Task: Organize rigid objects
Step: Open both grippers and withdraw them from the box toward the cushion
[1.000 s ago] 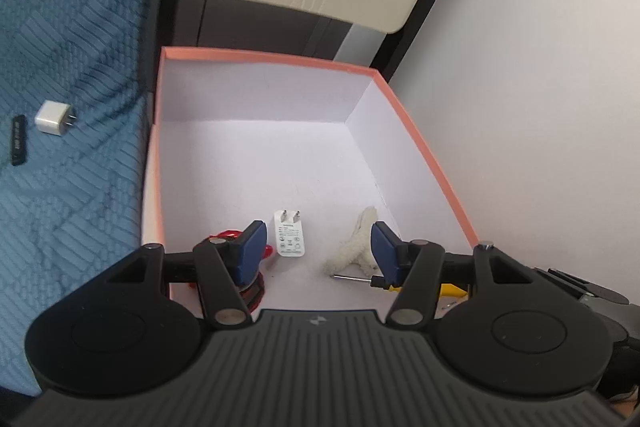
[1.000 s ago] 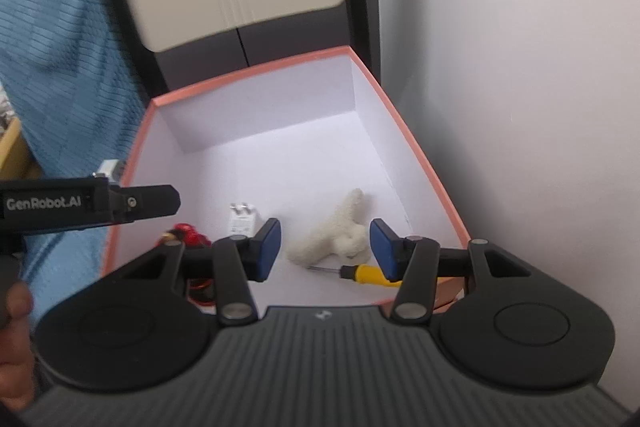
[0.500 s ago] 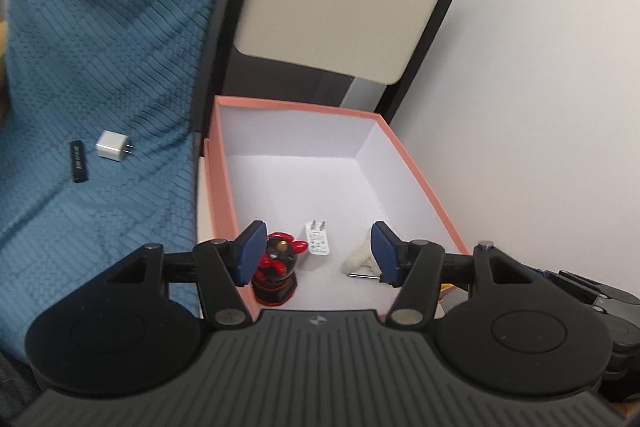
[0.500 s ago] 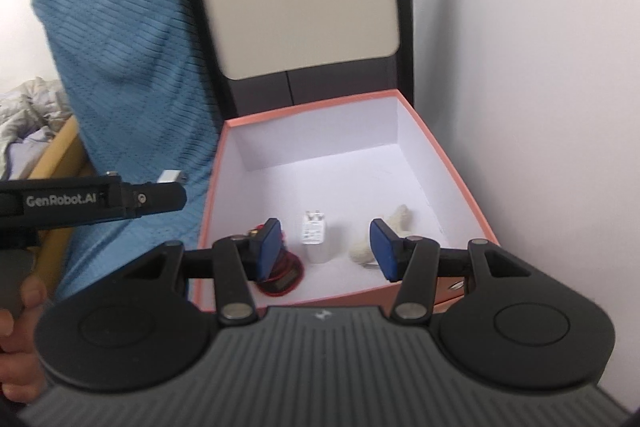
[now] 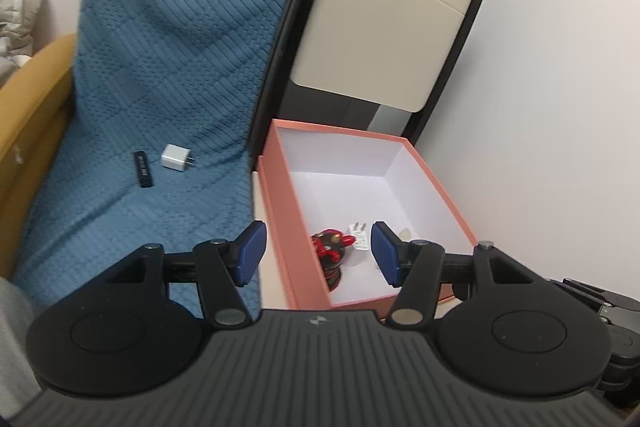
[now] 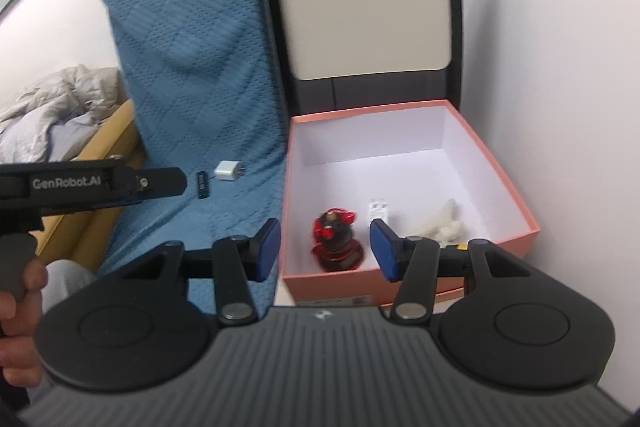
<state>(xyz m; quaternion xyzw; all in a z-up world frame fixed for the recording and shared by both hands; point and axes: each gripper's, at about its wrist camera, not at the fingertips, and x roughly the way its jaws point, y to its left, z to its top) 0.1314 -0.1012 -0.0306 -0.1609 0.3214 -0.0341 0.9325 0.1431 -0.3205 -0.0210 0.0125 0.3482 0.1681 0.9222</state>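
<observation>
We see the left gripper with its fingers spread and empty, touching nothing, tilted down above the near edge of the pink box. The right gripper is likewise released and empty, angled down at the box. Inside lie a red figurine, white charger and cream toy; another charger and black stick rest on the blue blanket
</observation>
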